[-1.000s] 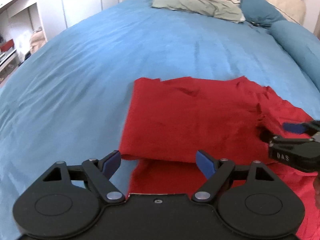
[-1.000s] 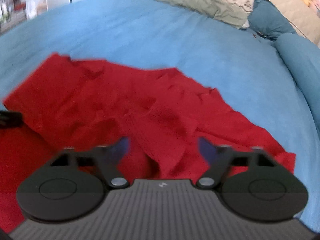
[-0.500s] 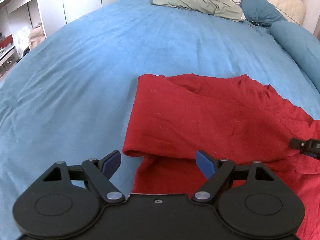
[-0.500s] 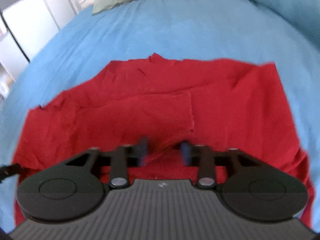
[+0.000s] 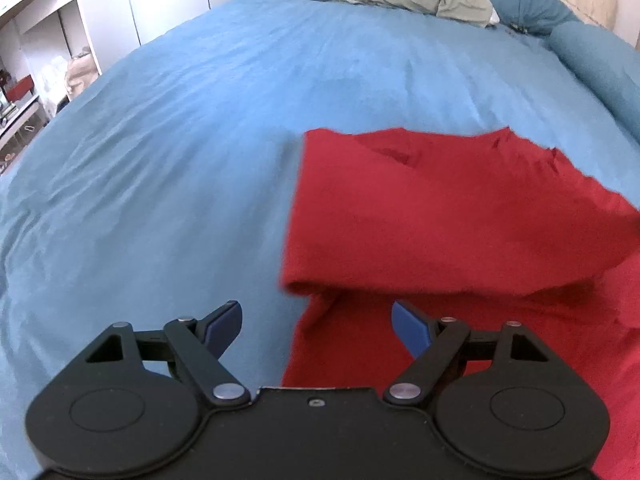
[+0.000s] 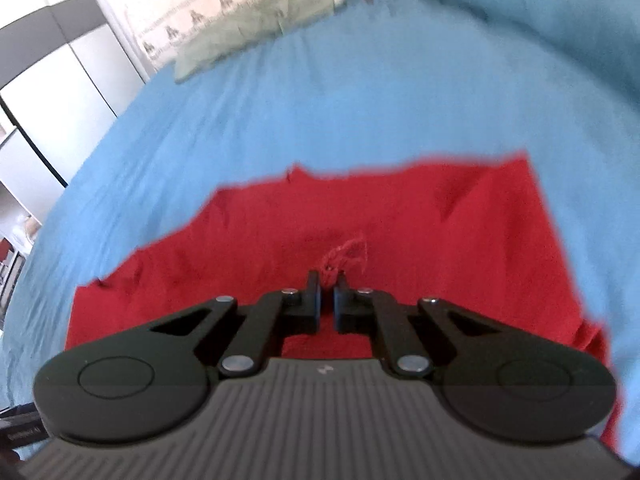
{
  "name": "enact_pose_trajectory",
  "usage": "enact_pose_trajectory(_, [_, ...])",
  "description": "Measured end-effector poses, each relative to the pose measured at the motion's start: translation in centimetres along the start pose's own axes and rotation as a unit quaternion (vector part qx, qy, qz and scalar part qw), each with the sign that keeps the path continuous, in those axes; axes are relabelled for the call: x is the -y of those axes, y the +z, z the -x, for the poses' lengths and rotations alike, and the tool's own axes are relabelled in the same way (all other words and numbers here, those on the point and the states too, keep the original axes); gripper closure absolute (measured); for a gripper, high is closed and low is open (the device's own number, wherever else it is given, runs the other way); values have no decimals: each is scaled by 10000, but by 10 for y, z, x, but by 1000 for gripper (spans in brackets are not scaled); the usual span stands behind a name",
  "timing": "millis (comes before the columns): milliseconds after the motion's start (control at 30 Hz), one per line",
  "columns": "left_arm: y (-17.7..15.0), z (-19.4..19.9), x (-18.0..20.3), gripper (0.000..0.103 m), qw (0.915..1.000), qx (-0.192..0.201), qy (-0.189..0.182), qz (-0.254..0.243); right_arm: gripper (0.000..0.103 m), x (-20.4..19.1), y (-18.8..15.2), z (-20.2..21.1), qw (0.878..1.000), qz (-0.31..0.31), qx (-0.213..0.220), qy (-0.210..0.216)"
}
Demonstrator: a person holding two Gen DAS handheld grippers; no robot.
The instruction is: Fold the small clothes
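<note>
While red garment [image 5: 440, 216] lies on blue bedspread [image 5: 180, 140] | left gripper [image 5: 316, 320] apart | right gripper [image 6: 327, 292] clamped on garment fold

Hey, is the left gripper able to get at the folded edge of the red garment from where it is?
Probably yes. The left gripper is open, and the red garment has its folded edge just ahead on the blue bedspread, nothing between.

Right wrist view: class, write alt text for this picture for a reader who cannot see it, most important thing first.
The right gripper is shut on a pinch of a red garment, a small tuft of cloth bunched between its black fingers. The garment lies spread on a blue bedspread, with a pale patterned pillow at the far end.
</note>
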State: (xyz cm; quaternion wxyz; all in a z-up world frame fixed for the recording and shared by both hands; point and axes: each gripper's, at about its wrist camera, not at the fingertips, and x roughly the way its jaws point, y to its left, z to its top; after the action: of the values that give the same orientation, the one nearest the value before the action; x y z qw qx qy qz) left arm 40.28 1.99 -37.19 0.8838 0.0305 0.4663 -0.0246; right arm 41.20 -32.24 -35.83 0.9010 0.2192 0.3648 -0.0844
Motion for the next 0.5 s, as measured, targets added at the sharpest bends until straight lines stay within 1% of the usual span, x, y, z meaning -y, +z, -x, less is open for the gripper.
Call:
enact_pose_trajectory(133, [-4, -5, 4, 18, 9999, -43, 101, -95, 82, 11, 27, 32, 9976, 358, 522, -286])
enact_pose_trajectory(200, [-4, -8, 8, 18, 9998, -19, 135, -159, 82, 23, 30, 44, 9956, 467, 645, -502])
enact_pose_trajectory(233, [-4, -10, 9, 18, 9997, -1, 142, -186, 82, 29, 29, 47, 9950, 502, 626, -592])
enact_pose_trajectory(300, [-4, -14, 13, 18, 9995, 42, 178, -266, 82, 43, 21, 40, 9957, 438, 444, -683])
enact_pose_trajectory(400, [-3, -23, 17, 18, 9986, 83, 363, -387, 82, 59, 7, 28, 9958, 393, 276, -780])
enact_pose_trajectory(500, [-1, -29, 15, 17, 9981, 121, 478, -368, 82, 66, 7, 34, 9949, 296, 469, -840])
